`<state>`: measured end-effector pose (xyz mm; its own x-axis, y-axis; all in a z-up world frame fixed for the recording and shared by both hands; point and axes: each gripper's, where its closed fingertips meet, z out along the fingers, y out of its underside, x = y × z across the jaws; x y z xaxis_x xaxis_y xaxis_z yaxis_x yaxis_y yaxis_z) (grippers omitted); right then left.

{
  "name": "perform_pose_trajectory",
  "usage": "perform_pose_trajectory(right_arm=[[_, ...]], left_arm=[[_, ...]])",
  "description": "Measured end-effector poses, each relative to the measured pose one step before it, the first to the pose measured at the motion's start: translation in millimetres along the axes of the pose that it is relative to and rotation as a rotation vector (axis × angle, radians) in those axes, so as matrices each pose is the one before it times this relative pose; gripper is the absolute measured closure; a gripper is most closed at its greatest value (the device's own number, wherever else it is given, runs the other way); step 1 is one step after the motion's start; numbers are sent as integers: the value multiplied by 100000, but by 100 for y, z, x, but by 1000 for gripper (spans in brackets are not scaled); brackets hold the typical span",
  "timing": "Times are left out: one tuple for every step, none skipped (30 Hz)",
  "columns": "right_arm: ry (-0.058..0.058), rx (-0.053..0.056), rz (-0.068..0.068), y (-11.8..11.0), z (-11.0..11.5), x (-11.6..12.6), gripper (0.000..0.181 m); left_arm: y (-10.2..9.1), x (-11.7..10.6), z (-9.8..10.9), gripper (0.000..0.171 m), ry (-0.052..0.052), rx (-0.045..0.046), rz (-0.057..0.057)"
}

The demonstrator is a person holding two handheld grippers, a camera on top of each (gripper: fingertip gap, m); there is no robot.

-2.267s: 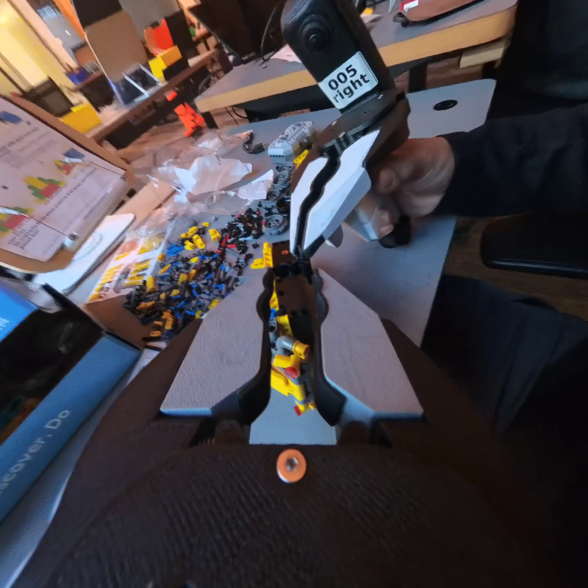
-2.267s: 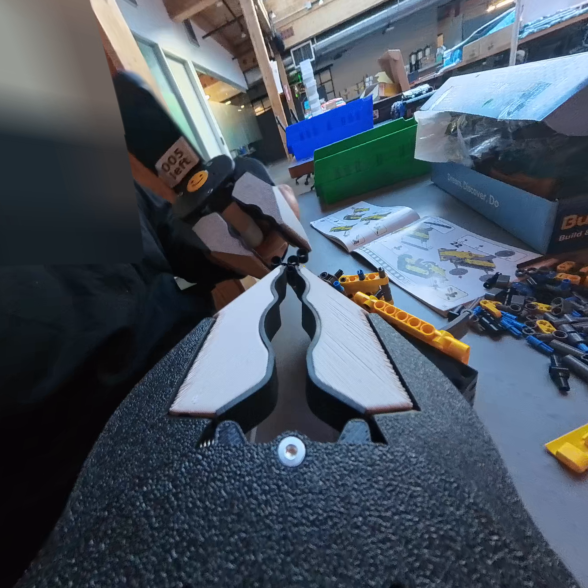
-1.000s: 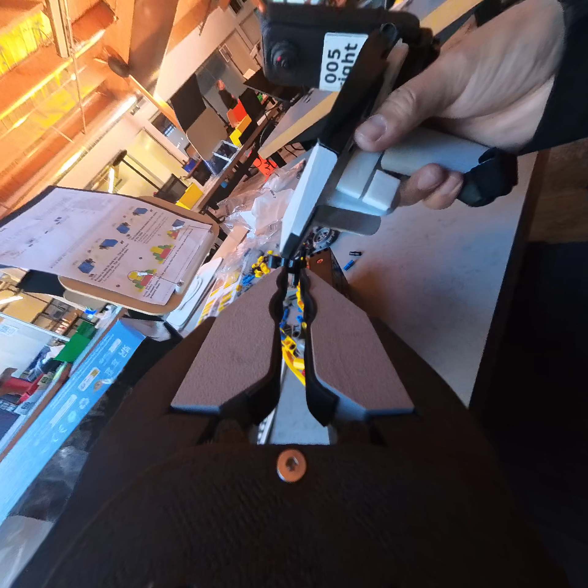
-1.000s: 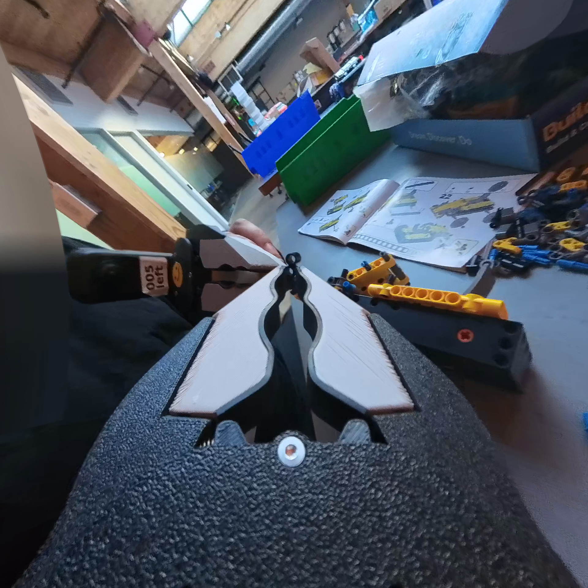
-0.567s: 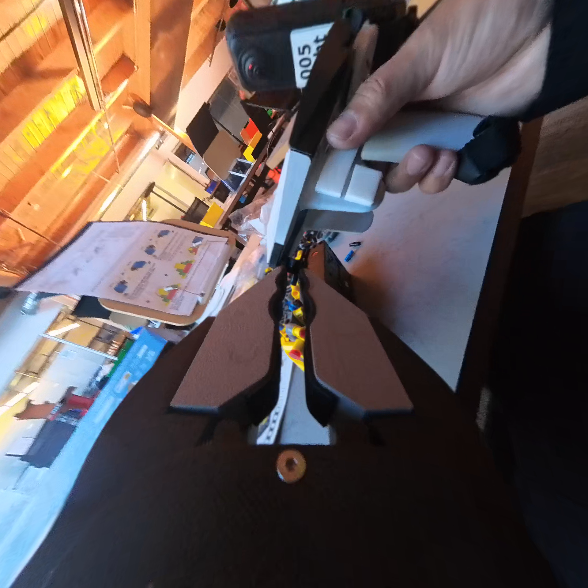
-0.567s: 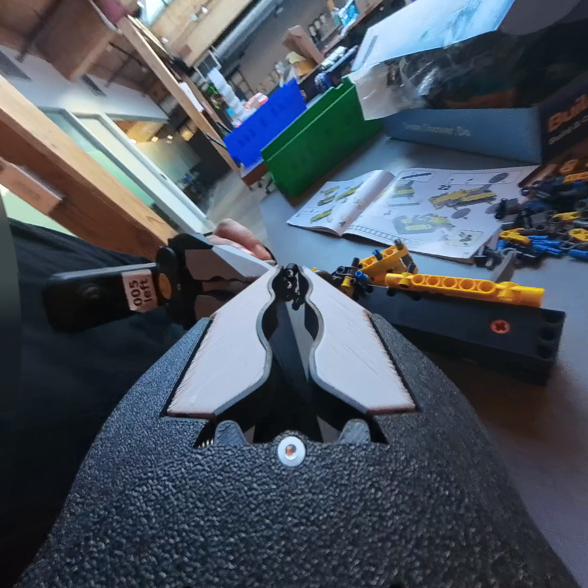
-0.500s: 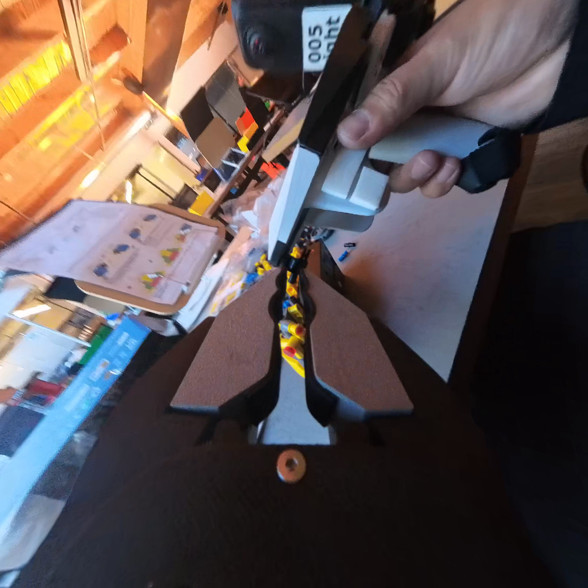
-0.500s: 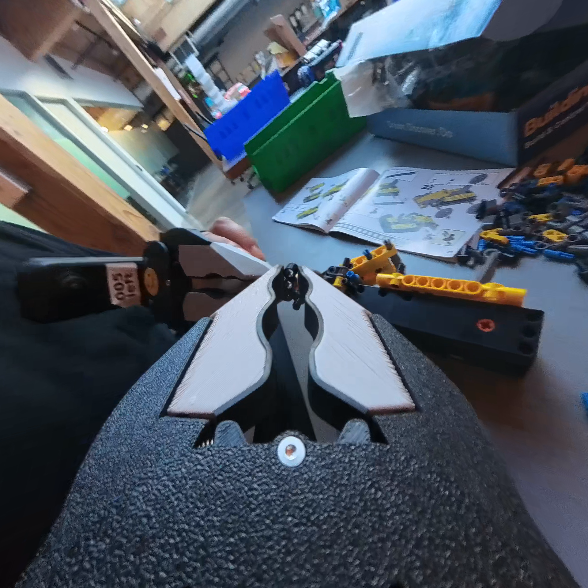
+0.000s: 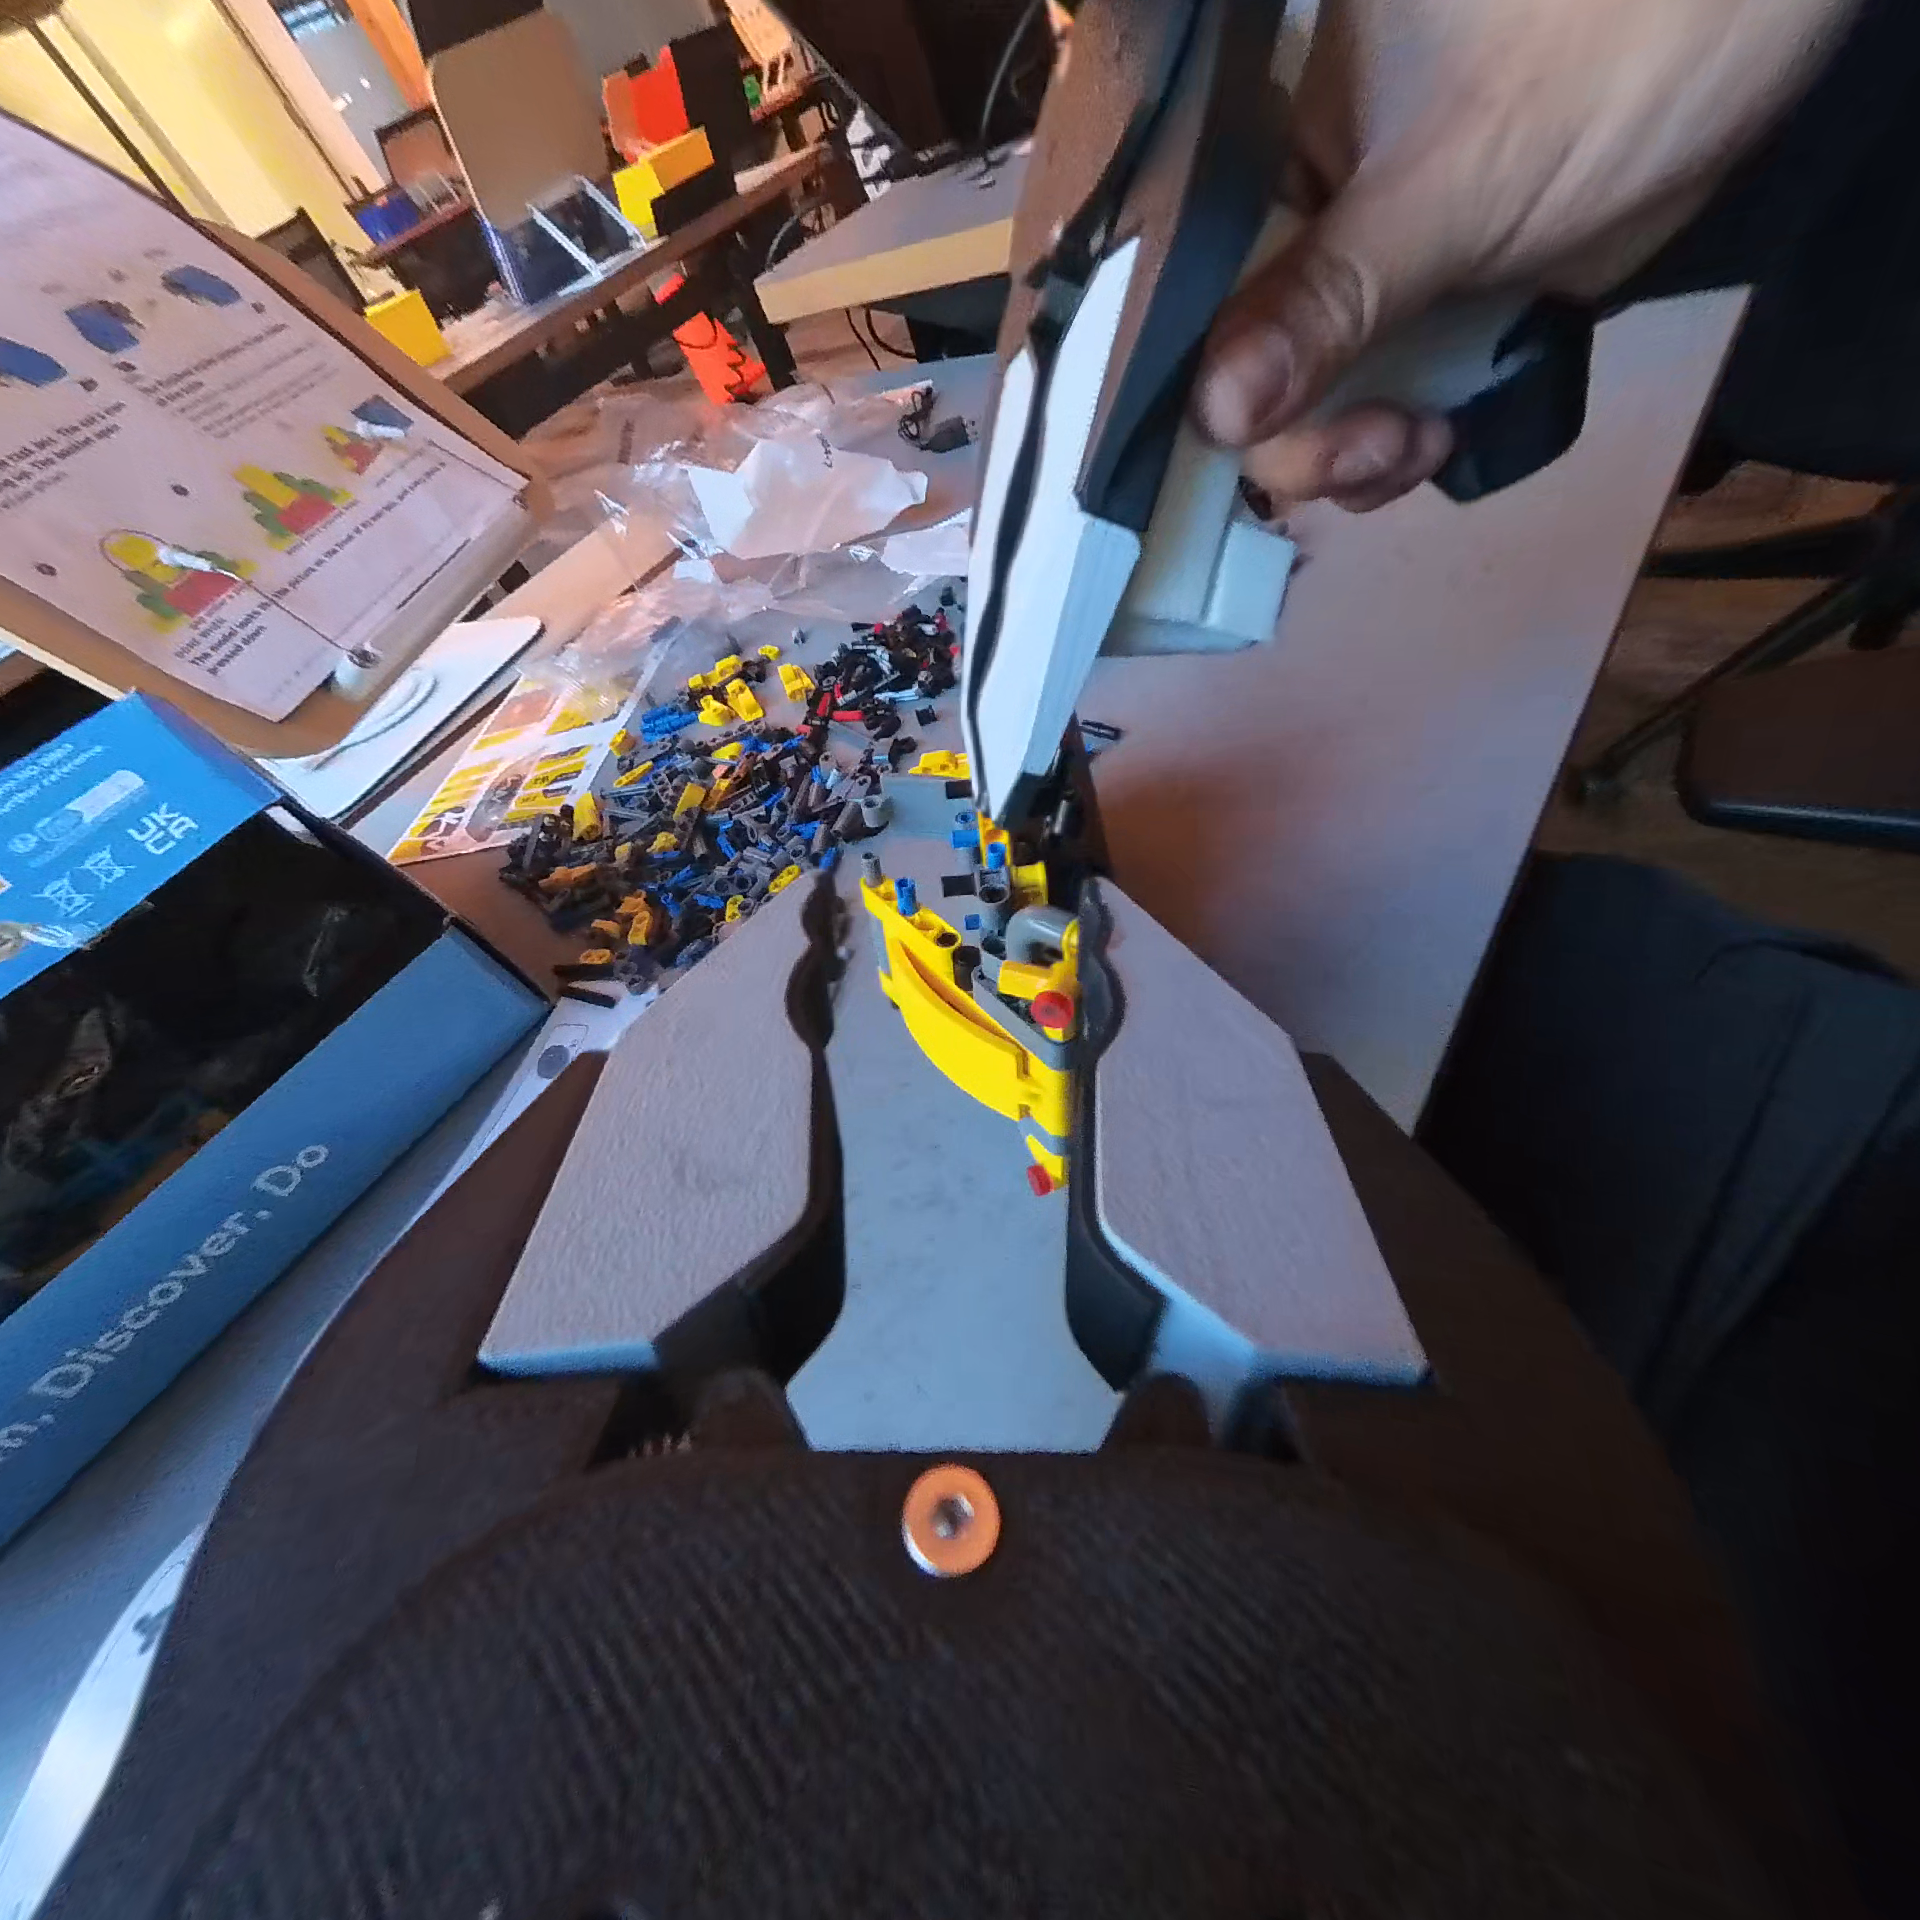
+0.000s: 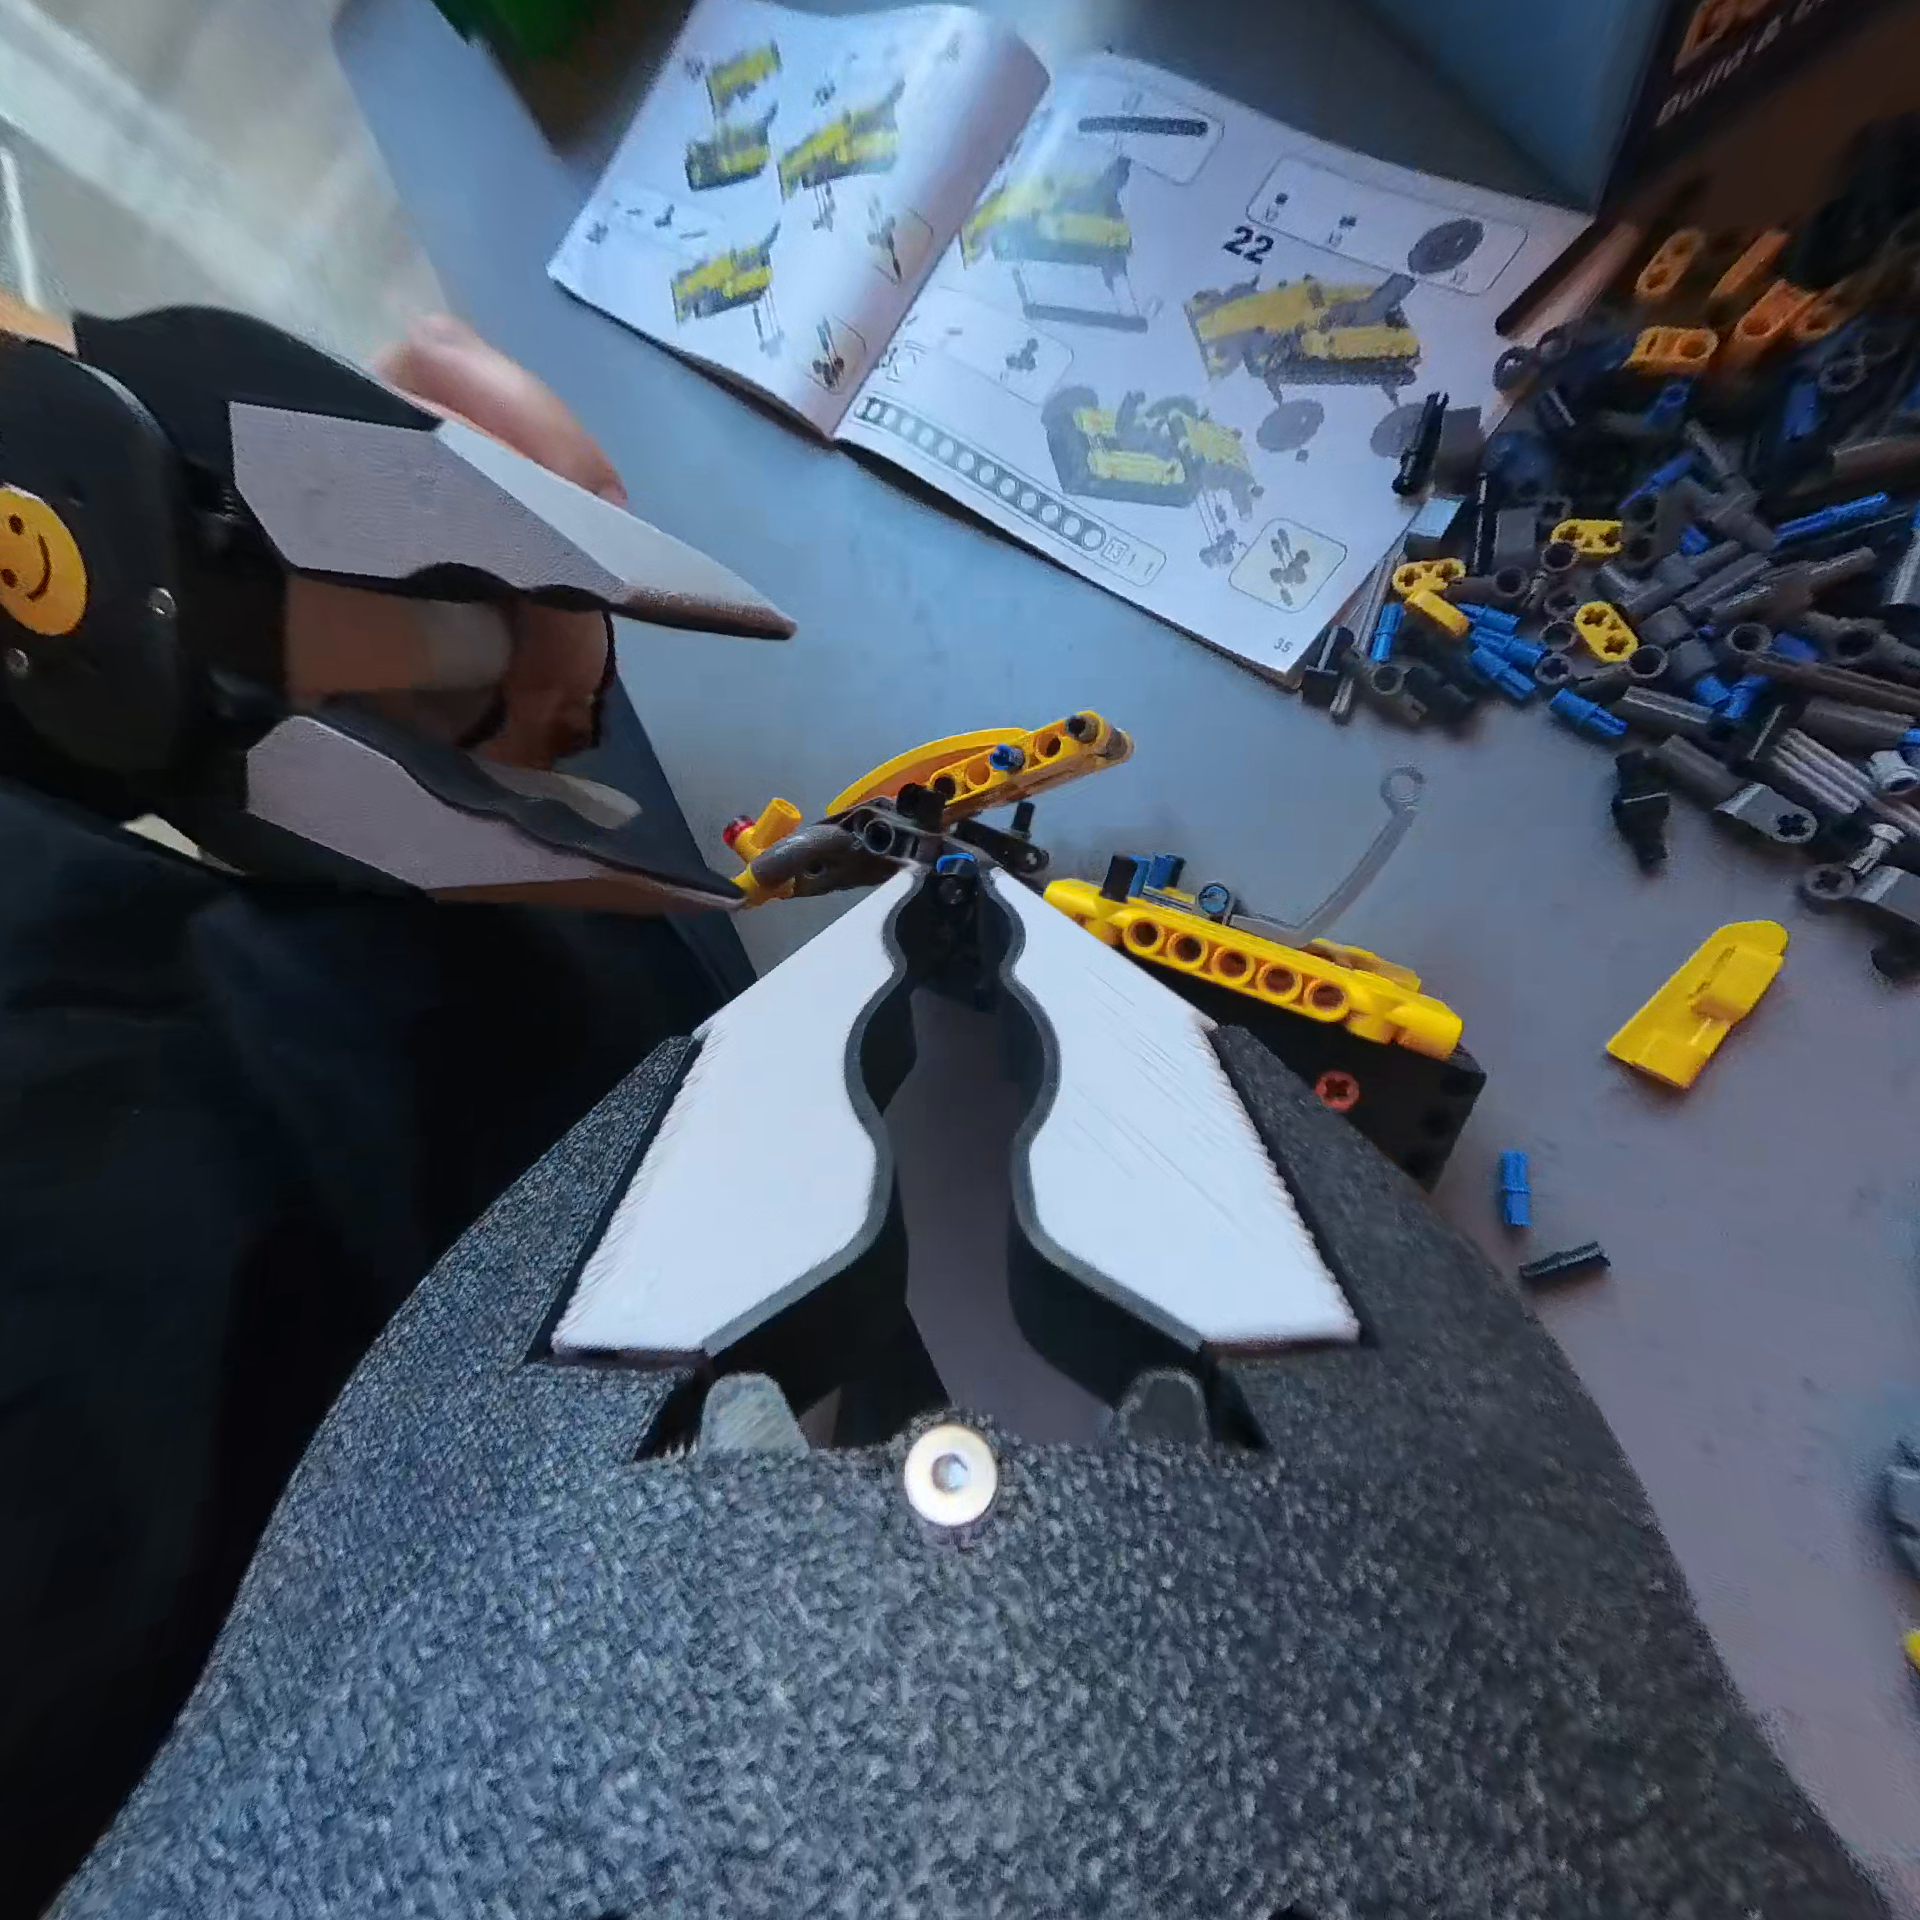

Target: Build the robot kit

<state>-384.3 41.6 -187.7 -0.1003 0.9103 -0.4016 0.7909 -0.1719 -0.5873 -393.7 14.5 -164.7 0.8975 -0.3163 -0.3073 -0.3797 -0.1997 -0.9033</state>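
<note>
Left tool: jaws spread wide, gripping nothing; its right finger lies against the flank of the yellow-and-grey brick assembly, apparently bracing it.

Right tool: jaws drawn together on a small black connector piece, held at the very tips and set against the upper end of the assembly (seemingly for pressing it in). In the left wrist view this tool comes down steeply from above, a hand round its handle.

Brick assembly: resting on the surface near its front edge, between the two tools; a black block with a yellow holed beam forms part of it.

Loose parts: pile of blue, grey, black and yellow pins and connectors, well apart from the assembly; a single yellow panel lies nearer.

Papers: open instruction booklet beyond the assembly; propped printed sheet on a board.

Packaging: blue carton, crumpled clear bags.

Room: workshop, further desks and coloured bins behind.
</note>
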Motion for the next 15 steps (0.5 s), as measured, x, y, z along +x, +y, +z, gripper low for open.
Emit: perform_pose_trajectory(right_arm=[[815,-2483,-399,134,83,-9,174],[602,-1946,-362,104,81,-26,174],[-705,-1049,43,-11,49,-186,174],[-2288,-216,573,-107,-20,-371,174],[-2183,605,1081,-190,-124,-249,174],[-1641,1224,1006,-215,-237,-88,173],[-2801,1866,1312,-251,-311,-161,173],[-4431,2434,2333,-286,-330,-282,174],[-5741,2847,2909,-311,-350,-386,174],[-6302,2736,2683,-274,-341,-434,173],[-4738,2176,2441,-169,-317,-192,173],[-2942,1671,1789,-67,-252,43,173],[-2272,1167,1264,35,-186,48,173],[-1302,777,1687,86,-96,109,173],[-400,440,1294,119,-9,144,173]], left_arm=[[105,38,217,126,1054,-123,-152],[119,155,283,123,2078,-252,-1389],[79,237,289,121,2788,-429,-2625],[-102,279,190,121,3028,402,-2543],[-240,216,38,123,2465,1303,-1878],[-317,108,-96,126,1842,1632,-1183],[-318,-62,-162,129,703,1315,61],[-294,-306,-128,131,-1198,861,1648],[-281,-340,-93,133,-1855,575,2587],[-290,-175,-51,135,-1156,650,2630],[-192,112,17,135,273,285,1866],[-51,314,63,135,1271,-359,740],[11,392,67,136,1632,-216,29],[29,346,54,140,1292,253,-217],[28,202,55,144,545,453,-245]])
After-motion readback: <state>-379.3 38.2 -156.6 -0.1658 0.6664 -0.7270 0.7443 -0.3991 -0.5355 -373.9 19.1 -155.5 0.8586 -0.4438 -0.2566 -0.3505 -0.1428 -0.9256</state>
